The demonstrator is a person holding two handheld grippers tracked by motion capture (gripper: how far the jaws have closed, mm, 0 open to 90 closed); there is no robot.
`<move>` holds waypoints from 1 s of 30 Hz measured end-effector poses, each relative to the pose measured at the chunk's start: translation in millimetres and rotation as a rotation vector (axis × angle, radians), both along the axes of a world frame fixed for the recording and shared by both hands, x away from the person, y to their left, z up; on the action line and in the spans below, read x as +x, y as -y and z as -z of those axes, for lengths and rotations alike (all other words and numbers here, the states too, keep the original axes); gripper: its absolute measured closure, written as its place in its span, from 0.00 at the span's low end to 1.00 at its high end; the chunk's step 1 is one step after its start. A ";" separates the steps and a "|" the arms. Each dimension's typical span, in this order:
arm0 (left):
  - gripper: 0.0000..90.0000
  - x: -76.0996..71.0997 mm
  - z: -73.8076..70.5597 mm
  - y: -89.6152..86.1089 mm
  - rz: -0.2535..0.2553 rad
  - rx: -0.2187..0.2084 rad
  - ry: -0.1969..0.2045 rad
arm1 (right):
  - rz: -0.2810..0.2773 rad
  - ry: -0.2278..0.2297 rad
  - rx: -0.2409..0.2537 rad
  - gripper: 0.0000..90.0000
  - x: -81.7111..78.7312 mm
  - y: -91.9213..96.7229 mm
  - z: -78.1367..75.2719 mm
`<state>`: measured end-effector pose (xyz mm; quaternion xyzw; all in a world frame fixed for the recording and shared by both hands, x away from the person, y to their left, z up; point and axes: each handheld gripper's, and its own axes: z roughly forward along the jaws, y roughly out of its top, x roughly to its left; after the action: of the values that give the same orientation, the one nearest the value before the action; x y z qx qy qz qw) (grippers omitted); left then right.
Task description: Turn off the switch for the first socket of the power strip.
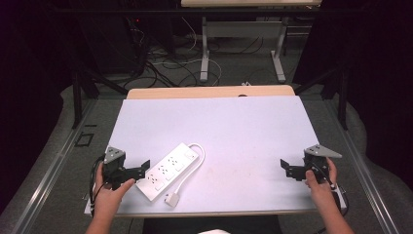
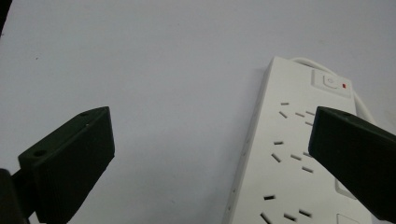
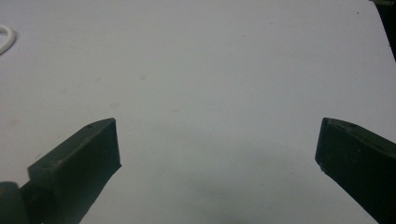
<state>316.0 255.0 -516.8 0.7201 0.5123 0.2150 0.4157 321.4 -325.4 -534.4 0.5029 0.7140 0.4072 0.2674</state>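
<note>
A white power strip (image 1: 168, 170) lies at an angle on the white table sheet (image 1: 234, 126), front left of centre; its white cord (image 1: 192, 168) loops round its right side to a plug (image 1: 171, 198) near the front edge. My left gripper (image 1: 144, 166) sits just left of the strip, open and empty. In the left gripper view the strip (image 2: 285, 154) with its switch (image 2: 330, 82) lies under and beyond the right jaw. My right gripper (image 1: 284, 166) is open near the table's front right, over bare sheet (image 3: 210, 93). A bit of cord (image 3: 5, 38) shows far left there.
The sheet covers a wooden table whose far edge (image 1: 209, 92) shows. Beyond it stand another table's legs (image 1: 204, 53) and loose floor cables (image 1: 165, 63). Metal rails (image 1: 53, 165) run along both sides of the table.
</note>
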 end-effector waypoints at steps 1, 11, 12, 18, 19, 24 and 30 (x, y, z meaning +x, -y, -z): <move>0.00 -0.1 -0.8 1.2 0.003 0.004 0.009 | 0.005 -0.010 0.003 0.00 -1.0 -1.3 -0.4; 0.00 -3.6 -7.5 17.5 0.049 0.006 0.033 | -0.020 -0.004 0.005 0.00 -4.2 -7.1 -0.4; 0.00 -4.0 -7.9 18.7 0.053 0.006 0.031 | -0.020 -0.004 0.005 0.00 -4.2 -7.1 -0.4; 0.03 -6.4 -12.4 25.8 0.077 -0.007 0.040 | -0.018 -0.007 0.001 0.00 -4.9 -7.2 -0.7; 0.03 -6.5 -13.3 26.7 0.084 -0.009 0.041 | -0.025 0.001 0.003 0.00 -4.3 -6.7 -0.2; 0.05 -5.7 -19.3 35.1 0.115 -0.031 0.035 | -0.015 -0.001 0.007 0.00 -5.0 -6.9 -1.0; 0.10 -2.7 -22.8 42.5 0.135 -0.036 0.020 | -0.004 -0.006 0.019 0.00 -5.7 -6.7 -0.6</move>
<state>313.4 212.5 -494.0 0.7431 0.4622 0.1847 0.4472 315.7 -318.7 -533.8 0.5053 0.7119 0.4130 0.2595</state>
